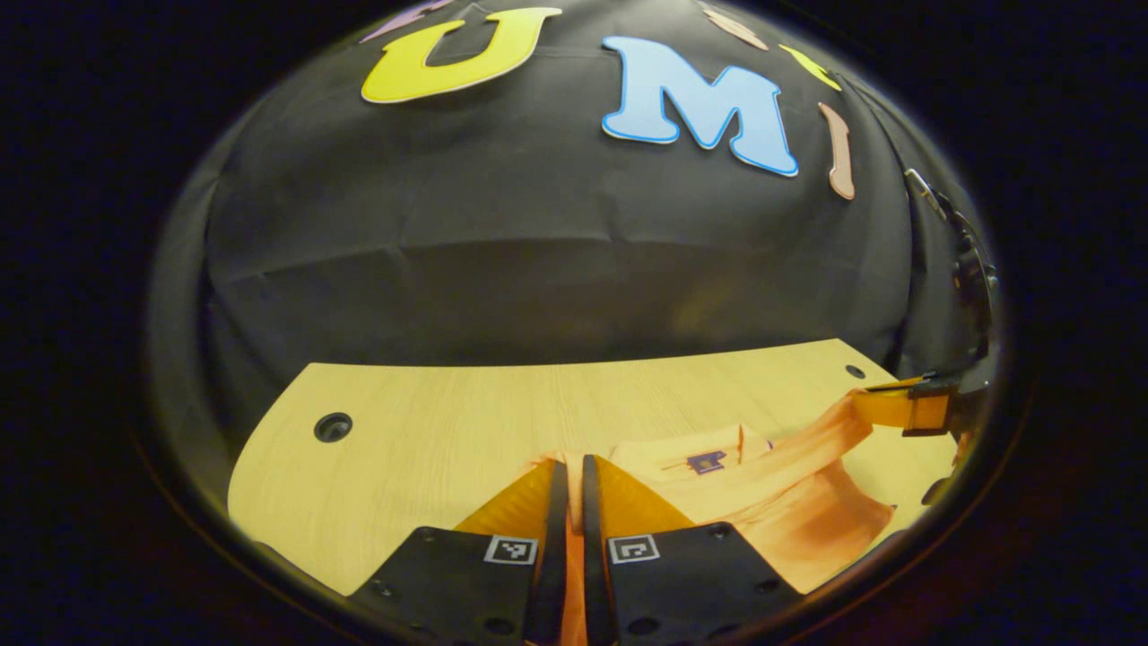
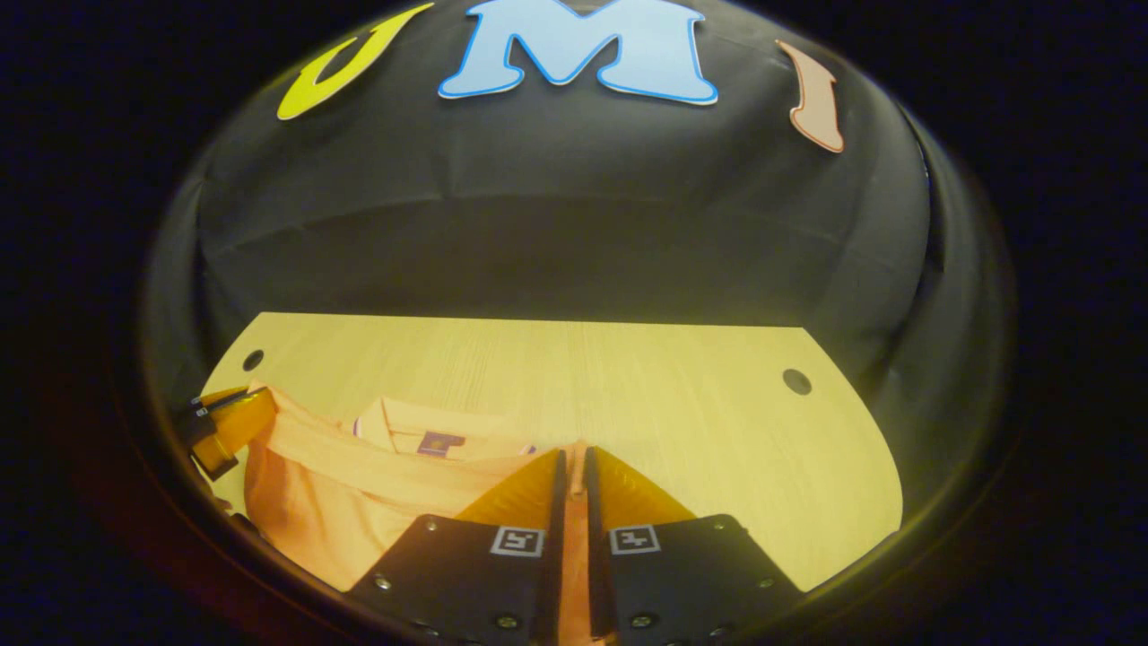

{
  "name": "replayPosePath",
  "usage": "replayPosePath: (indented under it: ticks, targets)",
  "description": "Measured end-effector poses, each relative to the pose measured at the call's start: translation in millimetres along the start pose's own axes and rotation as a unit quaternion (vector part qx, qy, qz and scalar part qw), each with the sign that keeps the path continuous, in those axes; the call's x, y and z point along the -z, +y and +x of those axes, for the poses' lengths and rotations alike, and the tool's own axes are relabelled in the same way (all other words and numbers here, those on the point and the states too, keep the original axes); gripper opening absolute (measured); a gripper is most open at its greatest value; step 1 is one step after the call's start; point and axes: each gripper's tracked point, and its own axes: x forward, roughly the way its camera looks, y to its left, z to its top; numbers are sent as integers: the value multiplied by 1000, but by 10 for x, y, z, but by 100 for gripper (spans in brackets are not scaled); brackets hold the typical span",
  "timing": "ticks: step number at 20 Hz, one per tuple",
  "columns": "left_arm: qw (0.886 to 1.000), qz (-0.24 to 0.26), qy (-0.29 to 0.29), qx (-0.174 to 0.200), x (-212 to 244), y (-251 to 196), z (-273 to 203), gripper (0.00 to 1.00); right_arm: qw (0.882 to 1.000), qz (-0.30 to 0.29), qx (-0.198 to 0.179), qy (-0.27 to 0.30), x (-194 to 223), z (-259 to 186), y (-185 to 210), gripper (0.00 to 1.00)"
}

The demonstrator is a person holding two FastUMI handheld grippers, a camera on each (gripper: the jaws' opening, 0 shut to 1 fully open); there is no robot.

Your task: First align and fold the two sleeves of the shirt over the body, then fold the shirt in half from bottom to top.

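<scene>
Your left gripper (image 1: 574,489) pinches the orange shirt's (image 1: 789,502) near edge, fingers pressed together on cloth; your right gripper (image 2: 570,480) clamps it likewise. The shirt lies near on the wooden table (image 2: 628,377), with bare tabletop beyond to the far edge.

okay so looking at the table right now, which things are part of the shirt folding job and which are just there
Part of the job: orange shirt, left gripper and right gripper, each pinching the fabric.

Just there: wooden table, its round holes, black cloth wall.
</scene>
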Motion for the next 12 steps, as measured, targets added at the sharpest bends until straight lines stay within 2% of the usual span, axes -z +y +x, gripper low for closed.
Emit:
replayPosePath:
  ticks: [1, 2, 3, 5, 6, 7, 8, 9, 12]
  targets:
    - [1000, 0, 4, -2, 7, -1, -29, 17, 1000, -2, 2, 0, -6, -28, -6, 18]
    - [1000, 1, 10, -3, 37, -7, -67, 14, 1000, -3, 1, -2, -4, -93, -9, 23]
    - [1000, 1, 7, -3, 10, -15, -116, 30, 1000, -2, 1, -5, -5, -134, -5, 25]
    - [1000, 3, -5, -4, -78, -30, -233, 41, 1000, 0, -3, -9, -5, -228, -9, 29]
    - [1000, 4, -11, -5, -123, -42, -295, 47, 1000, 1, -4, -13, -20, -285, -21, 42]
    - [1000, 5, -16, -4, -154, -66, -358, 60, 1000, 2, -8, -18, -41, -355, -17, 42]
    - [1000, 7, -24, -8, -201, -76, -427, 63, 1000, 4, -13, -21, -42, -419, -13, 51]
    - [999, 8, -30, -11, -253, -95, -497, 71, 999, 6, -18, -27, -72, -494, -17, 54]
    - [999, 7, -49, -18, -367, -186, -747, 83, 998, 2, -27, -49, -137, -777, -45, 76]
